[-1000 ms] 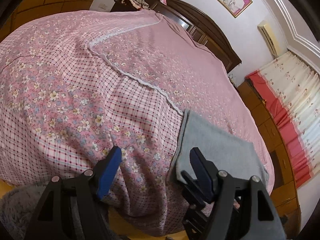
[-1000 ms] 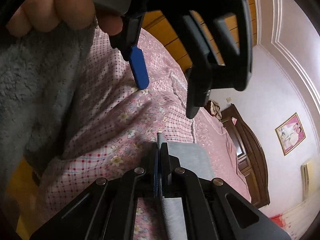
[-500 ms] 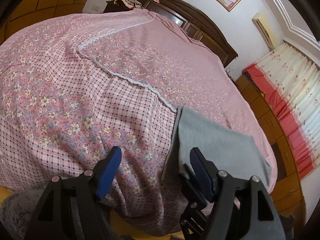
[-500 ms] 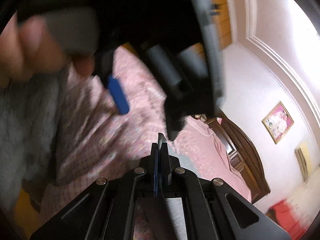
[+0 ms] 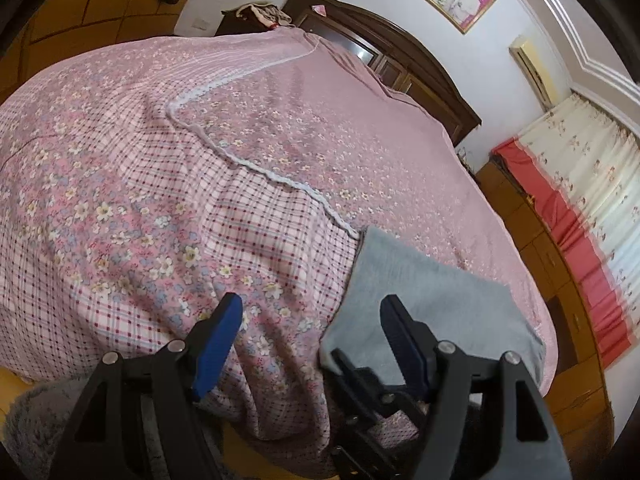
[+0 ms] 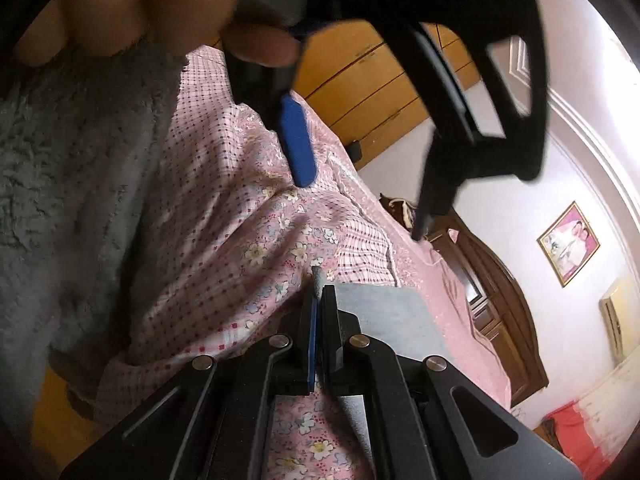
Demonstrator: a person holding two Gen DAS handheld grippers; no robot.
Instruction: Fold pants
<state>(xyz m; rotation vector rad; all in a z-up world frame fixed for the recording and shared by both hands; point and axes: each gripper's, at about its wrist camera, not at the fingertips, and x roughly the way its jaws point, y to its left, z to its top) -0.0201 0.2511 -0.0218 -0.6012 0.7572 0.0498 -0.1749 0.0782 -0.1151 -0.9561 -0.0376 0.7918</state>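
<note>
The grey pants (image 5: 432,304) lie folded flat on the near right part of the pink bed (image 5: 248,128). My left gripper (image 5: 310,320) is open and empty, just above the bed's near edge, its right finger over the pants' near left corner. My right gripper (image 6: 319,292) is shut on the near corner of the pants (image 6: 384,304); a strip of grey cloth sticks up between its pads. In the right wrist view the left gripper (image 6: 360,184) hangs open above, held by a hand.
A dark wooden headboard (image 5: 400,48) stands at the far end of the bed. Wooden cabinets and a red and cream curtain (image 5: 580,208) line the right side. A grey fluffy sleeve (image 6: 72,168) fills the left of the right wrist view.
The left gripper has shifted slightly over the bed's near edge and stays open. The right gripper stays shut on the pants' corner; the left gripper above it has moved.
</note>
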